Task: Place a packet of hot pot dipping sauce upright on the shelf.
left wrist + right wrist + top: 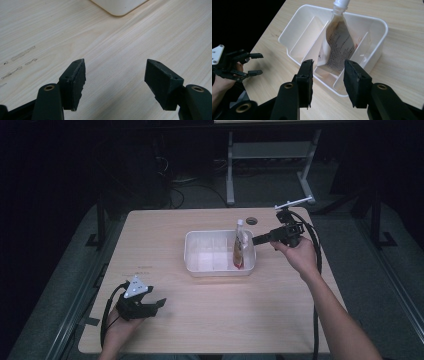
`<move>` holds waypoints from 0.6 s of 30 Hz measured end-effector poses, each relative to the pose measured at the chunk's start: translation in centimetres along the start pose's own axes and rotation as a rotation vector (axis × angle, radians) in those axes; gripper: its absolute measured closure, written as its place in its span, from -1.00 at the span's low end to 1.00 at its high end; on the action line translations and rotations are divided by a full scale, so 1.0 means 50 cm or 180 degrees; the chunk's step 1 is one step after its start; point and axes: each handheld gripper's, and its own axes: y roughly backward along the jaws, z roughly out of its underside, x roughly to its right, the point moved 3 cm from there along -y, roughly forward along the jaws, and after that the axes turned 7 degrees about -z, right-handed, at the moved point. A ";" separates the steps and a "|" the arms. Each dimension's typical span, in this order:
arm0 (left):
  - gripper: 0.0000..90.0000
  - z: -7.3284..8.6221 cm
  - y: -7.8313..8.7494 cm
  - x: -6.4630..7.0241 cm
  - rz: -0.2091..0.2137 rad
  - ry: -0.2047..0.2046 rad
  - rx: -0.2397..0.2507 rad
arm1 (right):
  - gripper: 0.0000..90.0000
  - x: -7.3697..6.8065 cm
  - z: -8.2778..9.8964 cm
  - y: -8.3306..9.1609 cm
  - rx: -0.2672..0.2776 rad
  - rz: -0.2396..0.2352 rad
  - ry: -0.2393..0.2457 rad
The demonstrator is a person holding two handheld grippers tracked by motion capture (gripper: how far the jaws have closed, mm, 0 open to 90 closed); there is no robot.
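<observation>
Room dim — light falls mostly on table, pale wood-grain top with rounded corners and faint scuff marks near left edge. Grey floor around it, darker toward back. Behind table, white metal frame with crossbar and splayed feet. Black cables lie tangled on floor at back left — rest lost in shadow.
</observation>
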 end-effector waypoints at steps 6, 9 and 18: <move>-0.27 0.000 0.000 0.001 -0.0002 -0.0006 -0.0002 | 0.27 0.012 0.019 0.018 0.0077 -0.0030 -0.0003; -0.27 0.000 0.000 0.001 0.0000 -0.0005 -0.0003 | 0.25 0.018 0.030 0.022 0.0102 -0.0056 0.0000; -0.27 0.001 0.000 0.001 -0.0004 0.0004 0.0002 | 0.20 0.035 0.063 0.033 0.0137 -0.0111 -0.0030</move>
